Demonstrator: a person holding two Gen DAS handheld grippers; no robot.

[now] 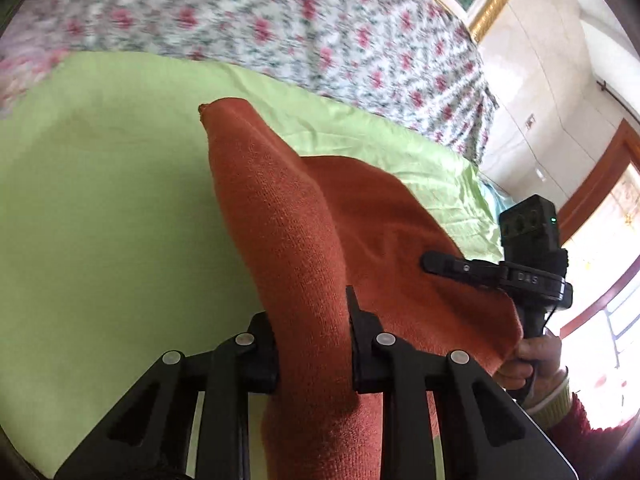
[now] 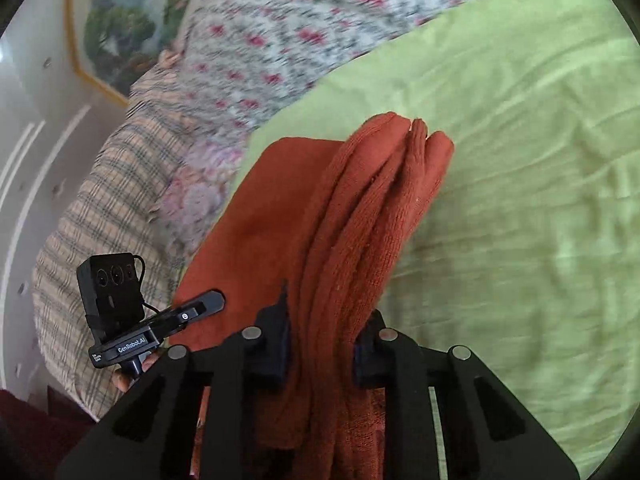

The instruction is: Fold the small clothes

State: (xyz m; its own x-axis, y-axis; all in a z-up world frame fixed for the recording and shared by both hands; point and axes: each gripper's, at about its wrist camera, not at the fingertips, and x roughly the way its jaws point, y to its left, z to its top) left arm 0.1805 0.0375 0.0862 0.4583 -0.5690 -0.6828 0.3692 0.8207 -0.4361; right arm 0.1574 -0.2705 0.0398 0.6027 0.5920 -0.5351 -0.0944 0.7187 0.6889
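A rust-orange knit garment (image 1: 296, 216) is held up above a light green sheet (image 1: 104, 208). My left gripper (image 1: 312, 320) is shut on one bunched corner of it. My right gripper (image 2: 324, 320) is shut on another bunched, layered edge (image 2: 380, 200) of the same garment. The cloth stretches between the two grippers. The right gripper shows in the left wrist view (image 1: 440, 262) at the garment's far edge. The left gripper shows in the right wrist view (image 2: 208, 304) at lower left.
The green sheet (image 2: 520, 200) covers a bed. A floral quilt (image 1: 280, 28) lies behind it, and a plaid blanket (image 2: 100, 208) at the side. A white wall with a gold-framed picture (image 2: 116, 28) and a bright window (image 1: 608, 240) are beyond.
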